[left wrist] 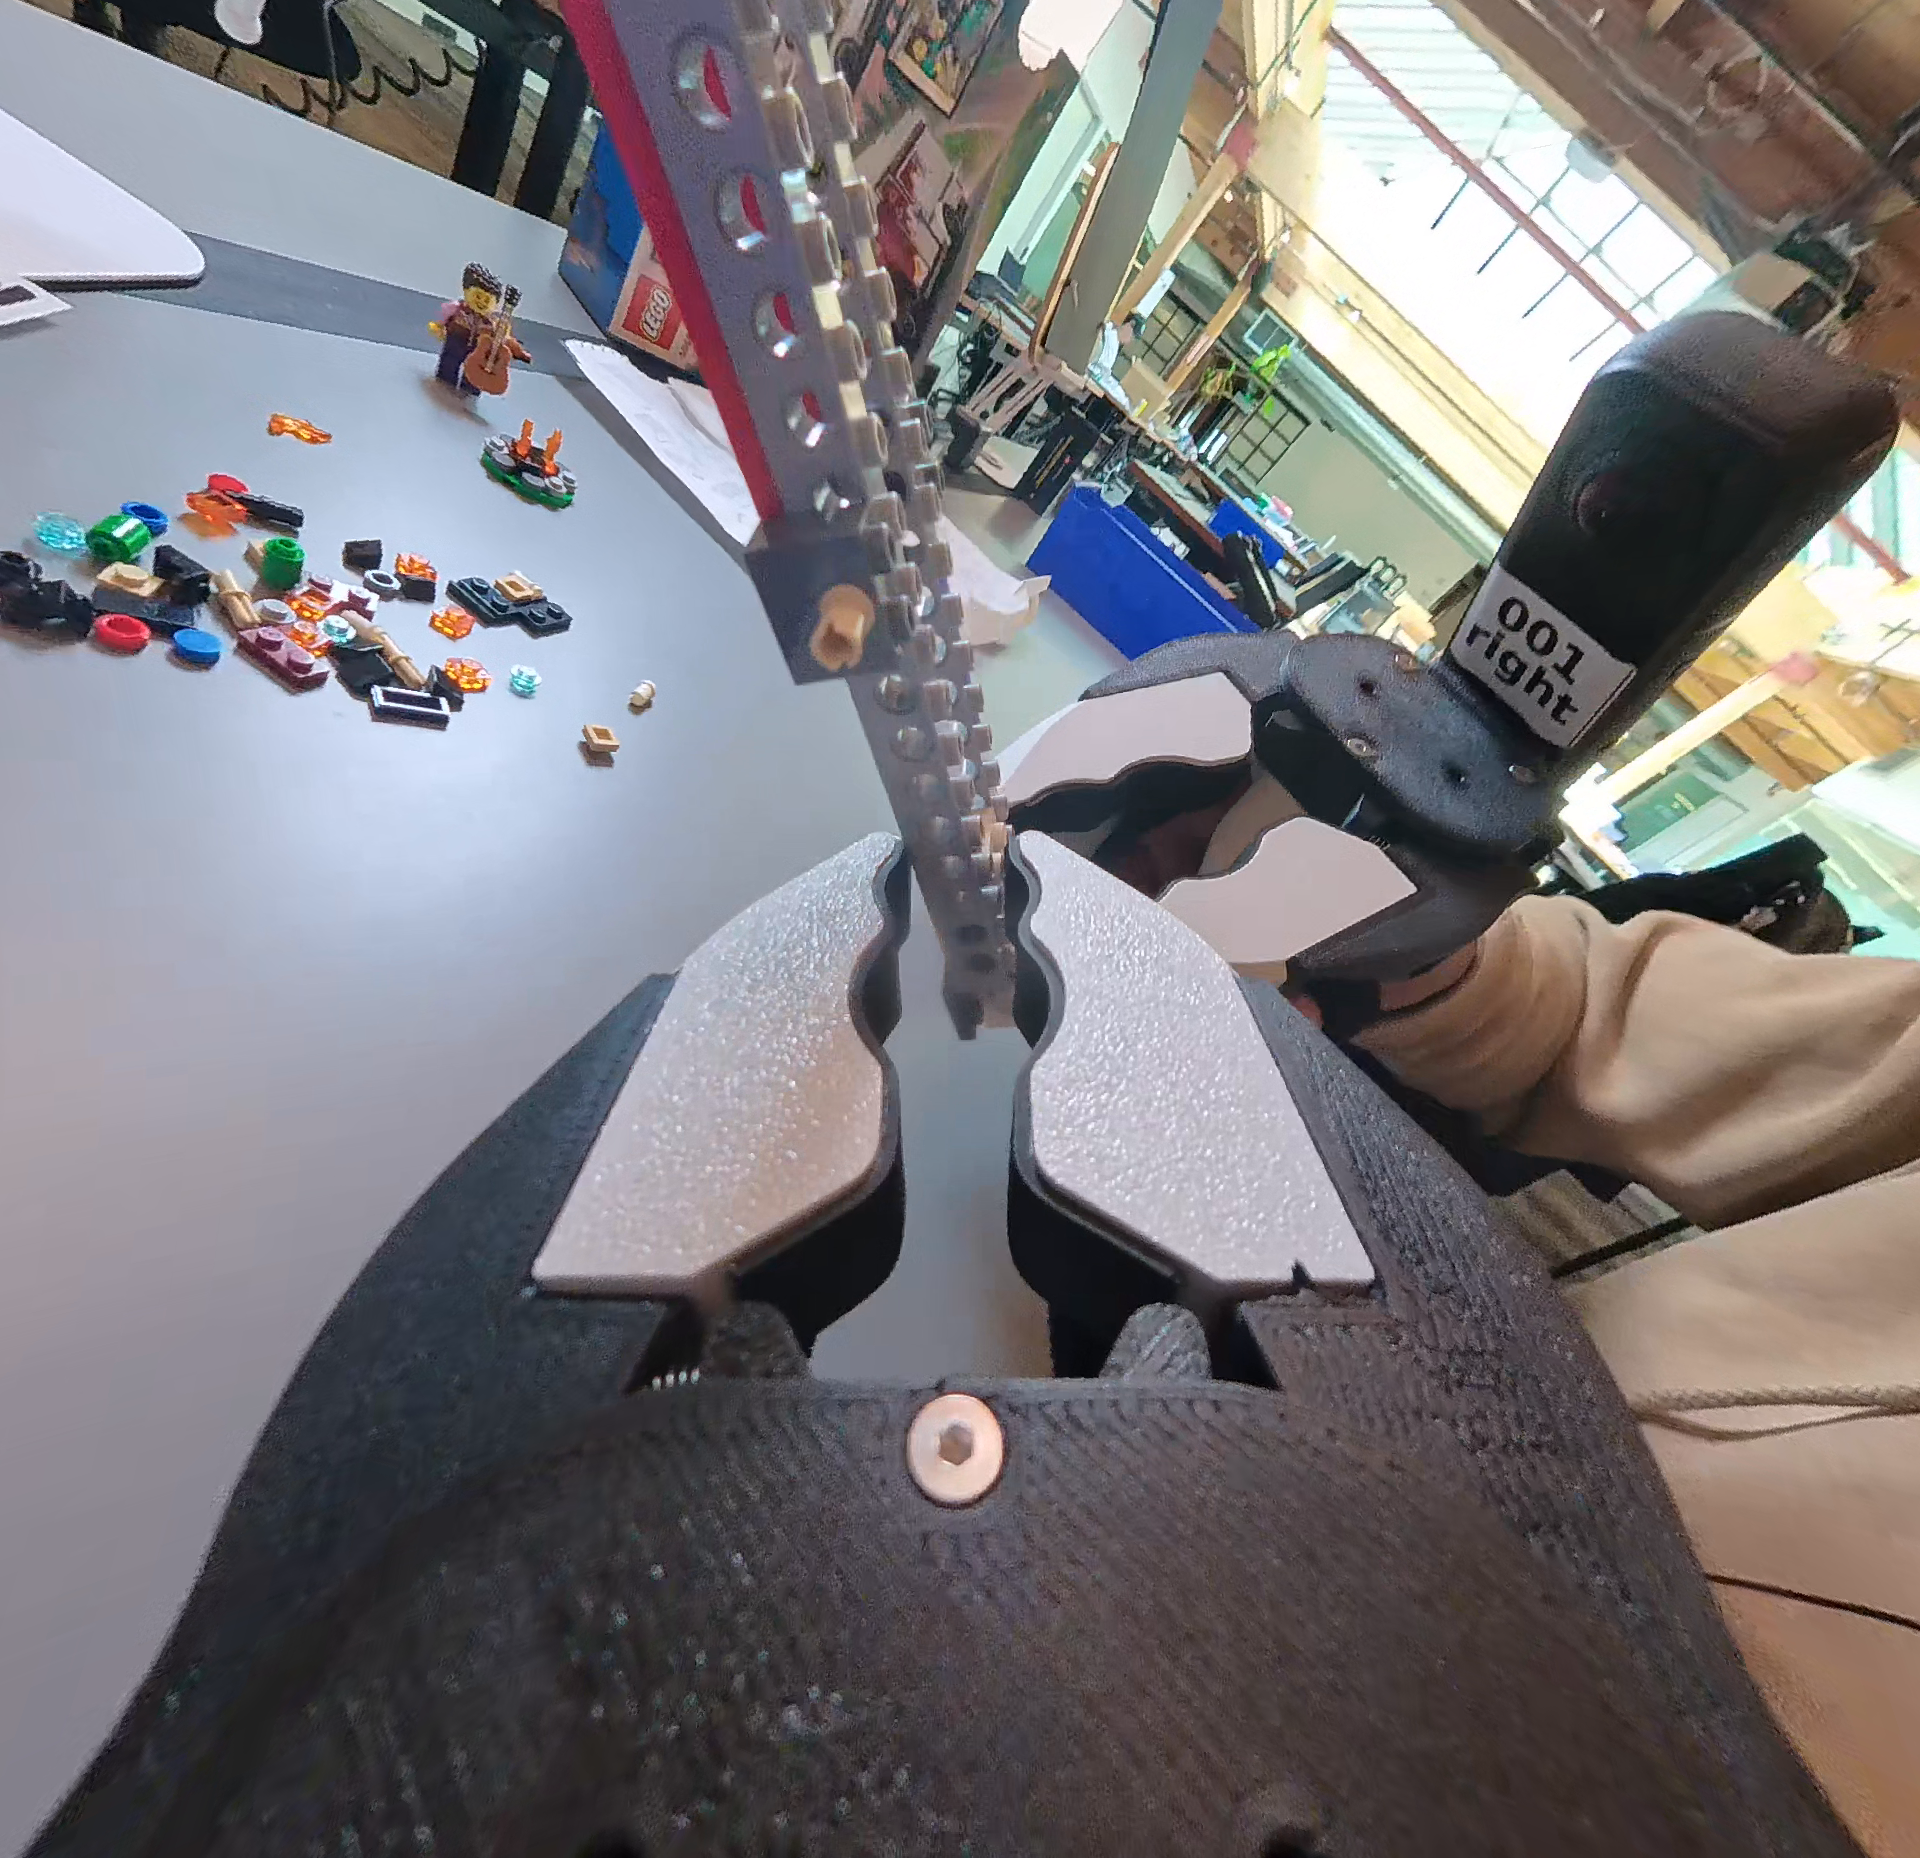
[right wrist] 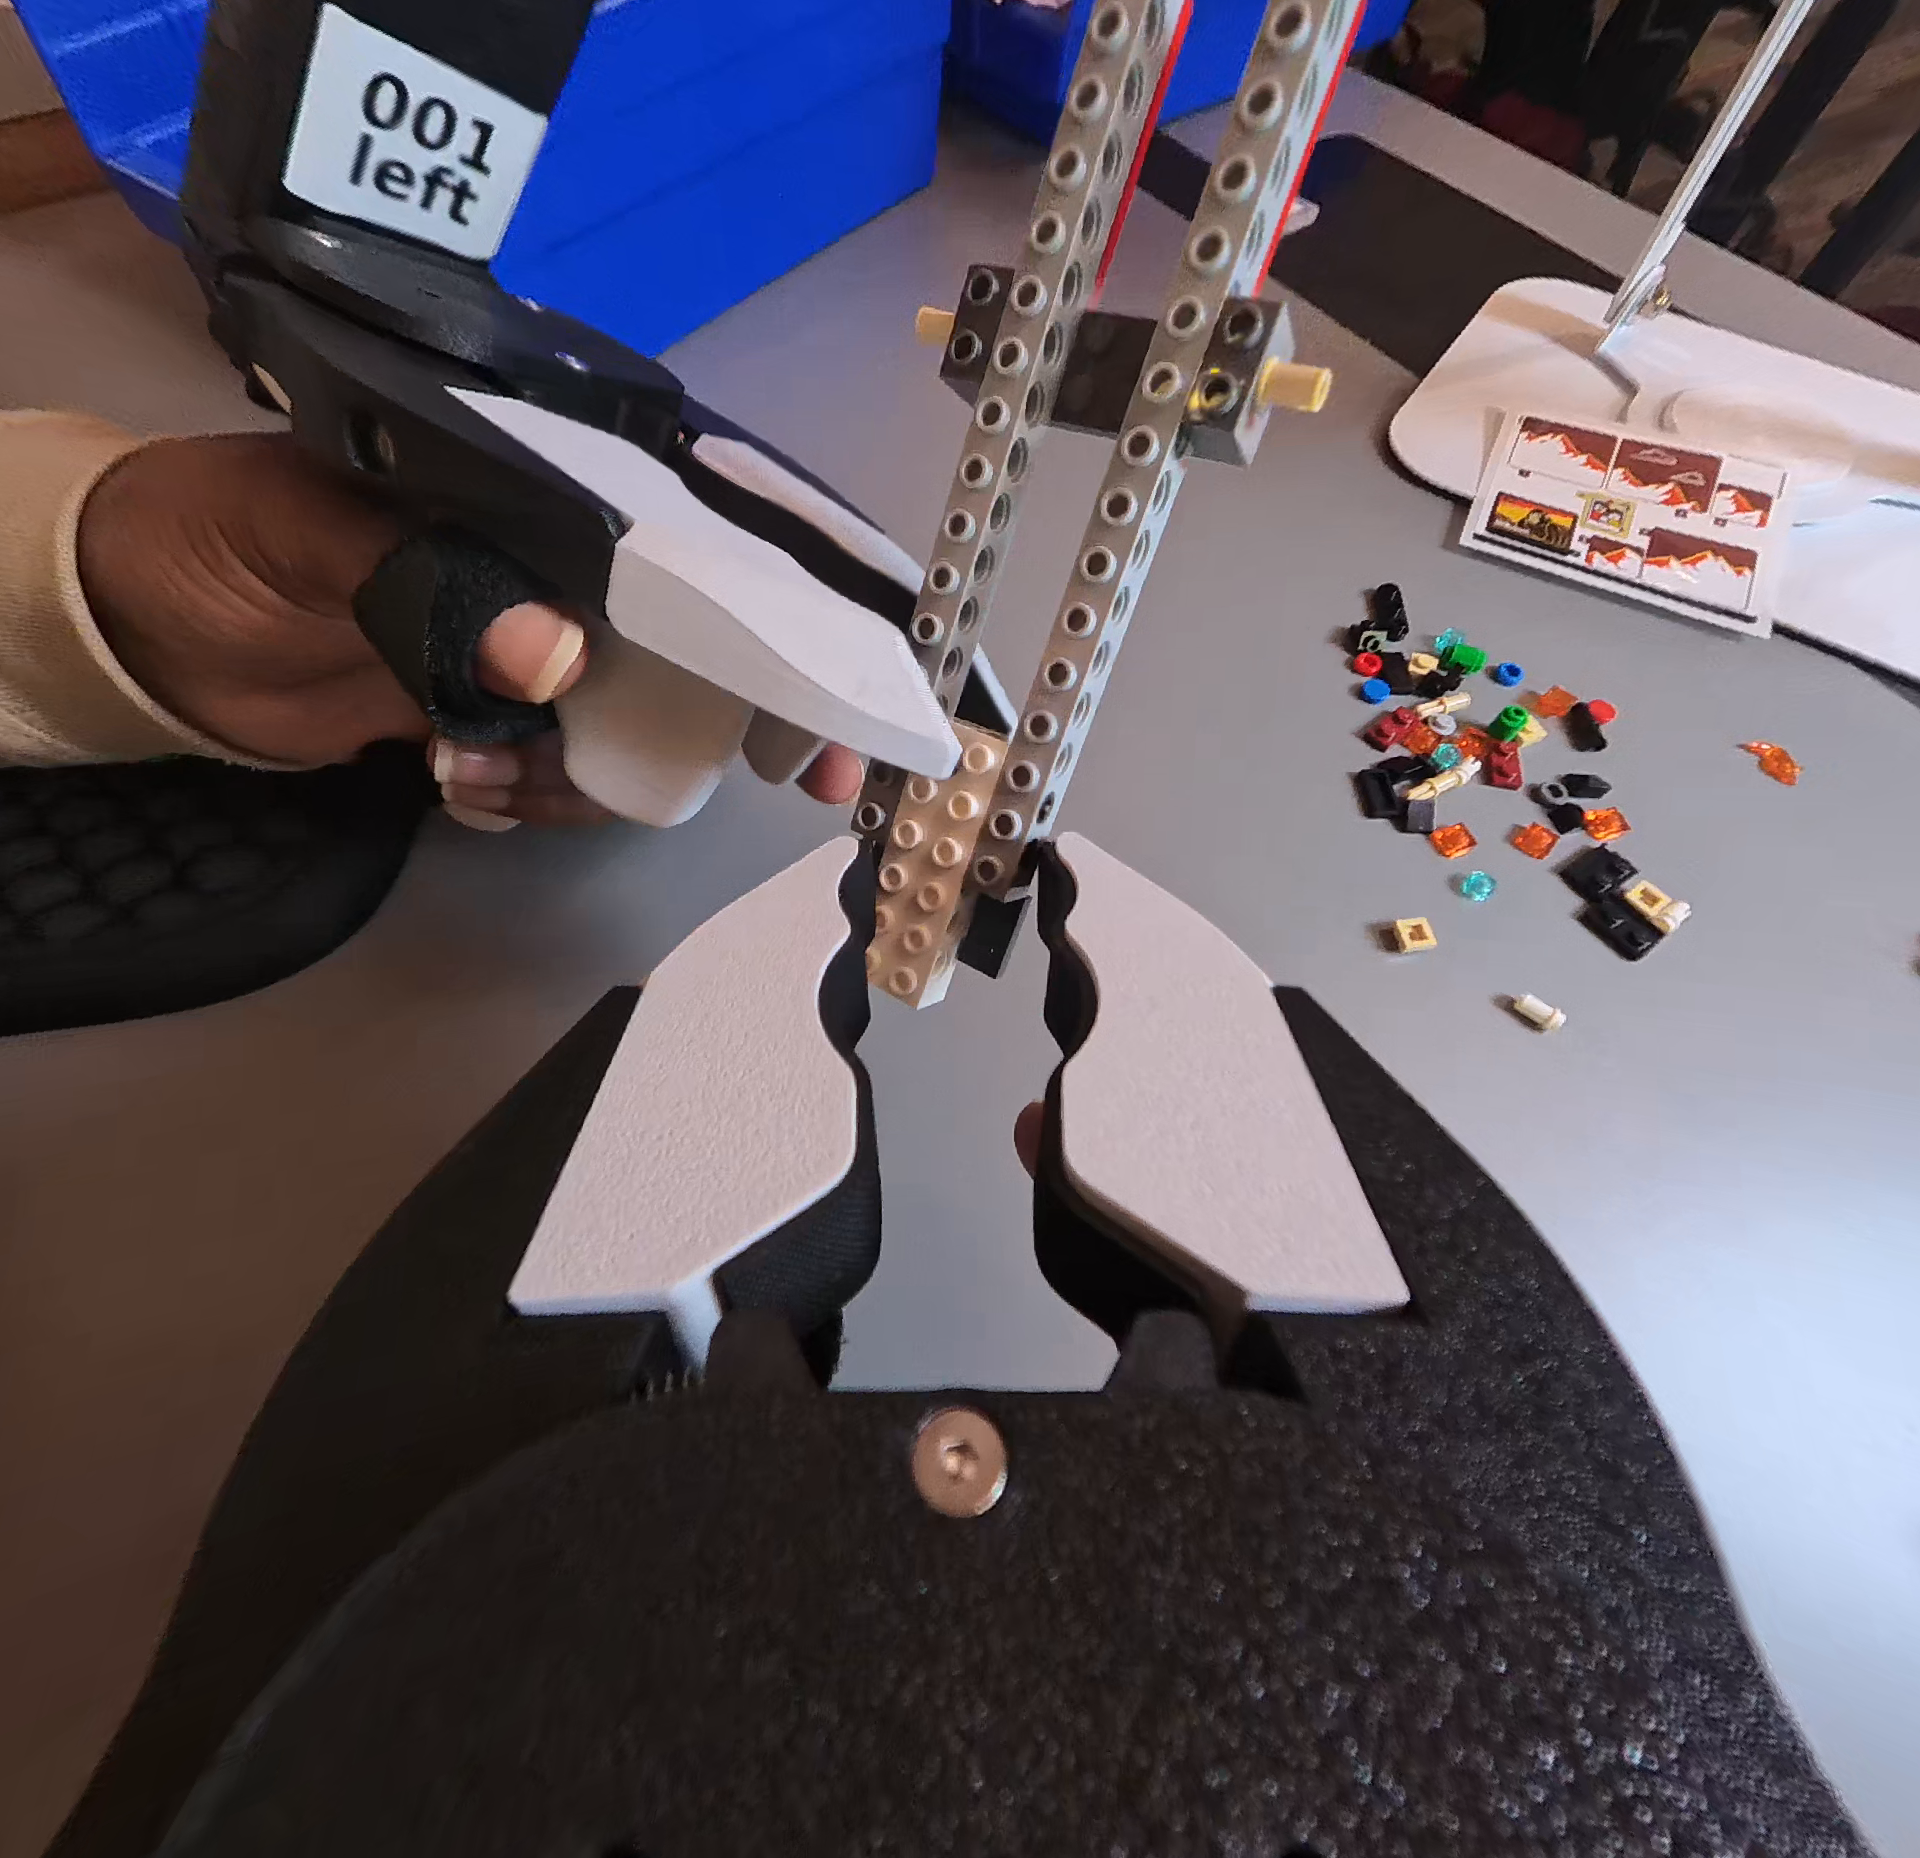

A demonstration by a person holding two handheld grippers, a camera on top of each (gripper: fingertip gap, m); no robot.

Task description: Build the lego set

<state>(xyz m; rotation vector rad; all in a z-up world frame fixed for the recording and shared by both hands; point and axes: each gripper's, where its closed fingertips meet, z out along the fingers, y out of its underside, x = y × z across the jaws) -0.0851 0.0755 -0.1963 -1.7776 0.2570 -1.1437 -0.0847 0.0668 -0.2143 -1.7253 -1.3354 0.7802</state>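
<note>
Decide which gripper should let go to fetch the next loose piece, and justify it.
Probably the left gripper. The right gripper clamps the frame squarely across its base, so it can hold alone; the left only pinches one edge, and the loose pieces lie on its side.

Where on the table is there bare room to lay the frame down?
Bare grey table lies between the right gripper and the loose-piece pile. Crowded: the pile itself, the sticker sheet and white stand base behind it.
</note>
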